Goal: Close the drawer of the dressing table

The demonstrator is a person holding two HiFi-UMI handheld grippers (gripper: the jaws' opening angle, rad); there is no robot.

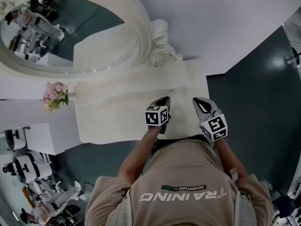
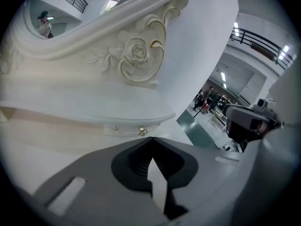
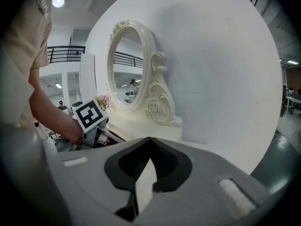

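The white dressing table (image 1: 117,121) with its oval mirror (image 1: 70,32) stands against a white wall. In the left gripper view a small drawer front (image 2: 123,128) with a gold knob (image 2: 142,131) sits just under the table top's curved edge; how far it stands out is unclear. My left gripper (image 1: 164,100) hangs over the table's right part, shut and empty, and points at the drawer (image 2: 151,139). My right gripper (image 1: 198,100) is beside it, also shut and empty (image 3: 149,139). The right gripper view shows the left gripper's marker cube (image 3: 89,116) low at the table's front.
A pink flower bunch (image 1: 55,96) stands on the table's left side. A carved rose scroll (image 2: 136,55) flanks the mirror frame. Dark green floor (image 1: 258,107) lies right of the table. People and equipment show in the hall (image 2: 207,100) beyond.
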